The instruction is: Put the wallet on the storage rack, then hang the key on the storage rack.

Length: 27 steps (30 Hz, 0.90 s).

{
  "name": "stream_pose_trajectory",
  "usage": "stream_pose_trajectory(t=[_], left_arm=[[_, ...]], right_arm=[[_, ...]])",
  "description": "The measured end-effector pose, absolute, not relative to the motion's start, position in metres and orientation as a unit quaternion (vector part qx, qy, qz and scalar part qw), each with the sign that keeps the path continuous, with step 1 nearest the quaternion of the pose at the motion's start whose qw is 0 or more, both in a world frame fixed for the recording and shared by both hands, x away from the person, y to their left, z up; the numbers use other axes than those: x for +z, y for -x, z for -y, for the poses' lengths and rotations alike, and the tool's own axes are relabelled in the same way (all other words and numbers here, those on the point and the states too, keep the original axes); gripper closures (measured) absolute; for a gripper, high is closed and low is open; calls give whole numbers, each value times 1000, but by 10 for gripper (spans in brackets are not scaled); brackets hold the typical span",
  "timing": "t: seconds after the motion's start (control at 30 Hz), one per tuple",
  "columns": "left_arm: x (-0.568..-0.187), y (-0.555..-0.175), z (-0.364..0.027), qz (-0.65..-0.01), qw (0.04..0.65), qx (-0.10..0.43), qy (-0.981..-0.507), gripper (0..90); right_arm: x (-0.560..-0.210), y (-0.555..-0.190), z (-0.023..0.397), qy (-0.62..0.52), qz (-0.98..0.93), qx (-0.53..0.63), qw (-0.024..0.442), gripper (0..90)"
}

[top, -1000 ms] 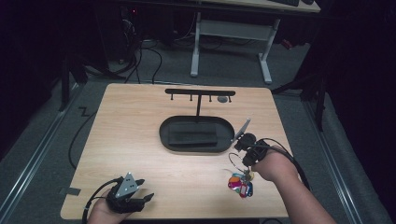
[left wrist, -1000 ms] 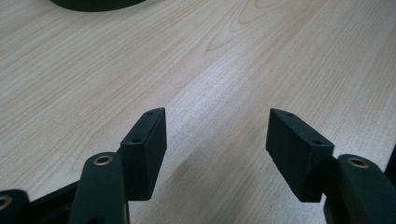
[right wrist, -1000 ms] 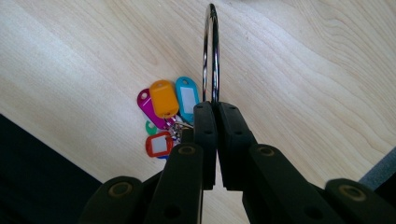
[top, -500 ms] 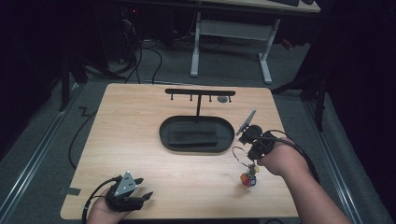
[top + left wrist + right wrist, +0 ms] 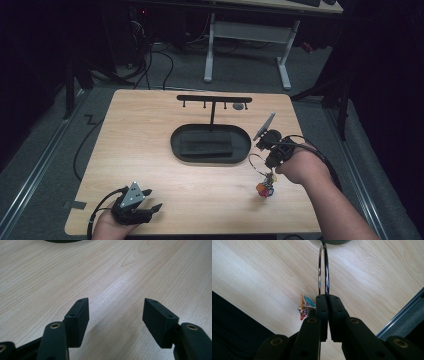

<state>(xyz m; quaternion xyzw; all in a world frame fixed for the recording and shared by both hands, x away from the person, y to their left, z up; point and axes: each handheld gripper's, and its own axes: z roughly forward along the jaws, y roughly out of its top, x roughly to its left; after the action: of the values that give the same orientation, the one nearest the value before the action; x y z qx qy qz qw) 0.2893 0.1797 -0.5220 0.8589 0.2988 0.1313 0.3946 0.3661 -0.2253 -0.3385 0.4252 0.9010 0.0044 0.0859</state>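
A large metal key ring [image 5: 257, 162] [image 5: 323, 267] with small coloured charms [image 5: 265, 188] [image 5: 305, 305] hanging from it is held above the table at the right. My right gripper [image 5: 267, 159] [image 5: 326, 298] is shut on the ring, its jaws pressed together on the wire. The charms dangle just above the wood. A black stand with a cross bar of pegs [image 5: 214, 100] rises from an oval black tray [image 5: 210, 143] at the table's middle. My left gripper [image 5: 150, 199] [image 5: 115, 312] rests open near the front left edge, nothing between its jaws.
The wooden table [image 5: 150, 125] has its right edge close to my right hand. A small grey disc [image 5: 239, 106] lies by the stand's bar. A desk frame [image 5: 245, 35] and cables stand on the floor behind.
My right gripper has lifted the key ring off the table and carried it up and toward the tray, so the charms now hang below. The left gripper has barely moved.
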Motion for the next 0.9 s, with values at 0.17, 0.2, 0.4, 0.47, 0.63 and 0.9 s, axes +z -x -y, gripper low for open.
stream_pose_trajectory(t=[0.17, 0.2, 0.4, 0.47, 0.63, 0.9], left_arm=[[-521, -289, -180, -300, 394, 129, -859, 385], [-522, -289, -180, -300, 395, 130, -858, 385], [-522, -289, -180, -301, 396, 129, -858, 385], [-522, -289, -180, -300, 395, 128, -859, 385], [-522, -288, -179, -299, 396, 131, -858, 386], [-523, -289, -179, -298, 394, 126, -860, 387]], right_arm=[[-336, -371, 225, -428, -900, 5, 85, 877], [-335, -373, 225, -424, -901, 6, 86, 877], [-330, -379, 222, -427, -900, 11, 87, 877], [-328, -382, 221, -428, -900, 11, 88, 877], [-326, -388, 221, -427, -900, 11, 88, 877], [-324, -402, 220, -433, -897, 10, 87, 877]])
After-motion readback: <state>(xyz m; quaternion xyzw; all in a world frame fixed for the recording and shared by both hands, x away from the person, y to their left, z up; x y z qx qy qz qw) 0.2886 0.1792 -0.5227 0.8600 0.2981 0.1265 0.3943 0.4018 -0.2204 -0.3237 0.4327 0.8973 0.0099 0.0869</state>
